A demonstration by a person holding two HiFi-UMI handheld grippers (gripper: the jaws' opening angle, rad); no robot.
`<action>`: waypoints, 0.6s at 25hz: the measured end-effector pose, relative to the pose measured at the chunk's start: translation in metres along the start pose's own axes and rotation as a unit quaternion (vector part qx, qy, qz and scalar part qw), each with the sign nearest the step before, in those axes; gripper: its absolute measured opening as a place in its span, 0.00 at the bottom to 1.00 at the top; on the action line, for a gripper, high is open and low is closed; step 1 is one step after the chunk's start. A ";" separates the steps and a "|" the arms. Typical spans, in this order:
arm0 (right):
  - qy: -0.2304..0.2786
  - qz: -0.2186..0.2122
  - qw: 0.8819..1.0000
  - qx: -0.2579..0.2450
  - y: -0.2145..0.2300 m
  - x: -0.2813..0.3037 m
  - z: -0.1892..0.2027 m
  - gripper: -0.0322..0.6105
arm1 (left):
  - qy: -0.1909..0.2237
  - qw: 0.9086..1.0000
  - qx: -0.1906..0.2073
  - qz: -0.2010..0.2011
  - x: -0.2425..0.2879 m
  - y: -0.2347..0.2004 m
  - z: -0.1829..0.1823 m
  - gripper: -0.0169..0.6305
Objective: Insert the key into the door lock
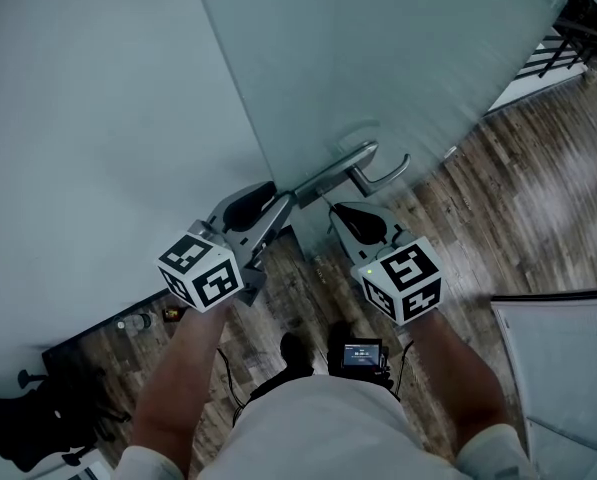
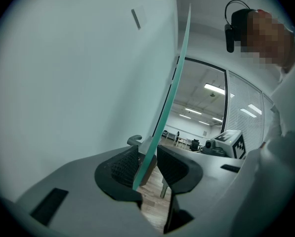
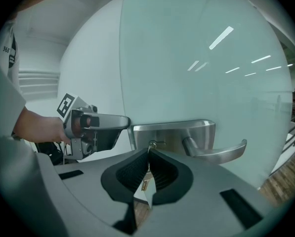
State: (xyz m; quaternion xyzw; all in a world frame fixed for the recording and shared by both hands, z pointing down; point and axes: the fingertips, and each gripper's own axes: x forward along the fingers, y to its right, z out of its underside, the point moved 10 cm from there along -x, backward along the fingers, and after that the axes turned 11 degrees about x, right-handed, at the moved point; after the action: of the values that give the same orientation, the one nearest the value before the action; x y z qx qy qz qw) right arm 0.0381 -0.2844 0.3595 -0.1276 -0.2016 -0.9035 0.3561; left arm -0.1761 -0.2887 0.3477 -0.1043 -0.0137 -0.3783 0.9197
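Observation:
A glass door [image 1: 378,58] carries a steel lock plate [image 3: 172,135] with a lever handle [image 3: 221,152]. My right gripper [image 3: 149,152] is shut on a key [image 3: 150,147] whose tip sits at the keyhole [image 3: 152,143]. A second key or tag [image 3: 145,184] dangles below, between the jaws. My left gripper [image 2: 148,157] is shut on the door's green edge [image 2: 172,83] beside the lock, one pad on each face. The head view has the left gripper [image 1: 283,203] at the door edge and the right gripper [image 1: 338,208] just below the handle [image 1: 383,178].
A pale wall [image 1: 78,118] runs left of the door. Wood flooring [image 1: 518,198] lies beyond and below. A black office chair [image 1: 18,428] stands at lower left, and a white slatted panel [image 1: 568,368] at lower right. A small device [image 1: 363,353] hangs at the person's waist.

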 end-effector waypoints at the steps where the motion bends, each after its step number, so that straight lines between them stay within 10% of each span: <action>1: 0.000 0.000 1.000 -0.001 0.000 0.001 0.000 0.08 | 0.000 1.000 0.000 0.000 0.000 0.000 0.000 0.22; 15: -0.001 -0.002 1.000 -0.007 0.000 0.010 -0.008 0.08 | 0.007 1.000 -0.004 0.000 0.000 0.000 -0.004 0.22</action>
State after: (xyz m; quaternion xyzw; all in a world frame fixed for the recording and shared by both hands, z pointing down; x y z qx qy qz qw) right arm 0.0308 -0.2939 0.3563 -0.1302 -0.1956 -0.9057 0.3529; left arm -0.1769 -0.2895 0.3438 -0.1052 -0.0061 -0.3793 0.9193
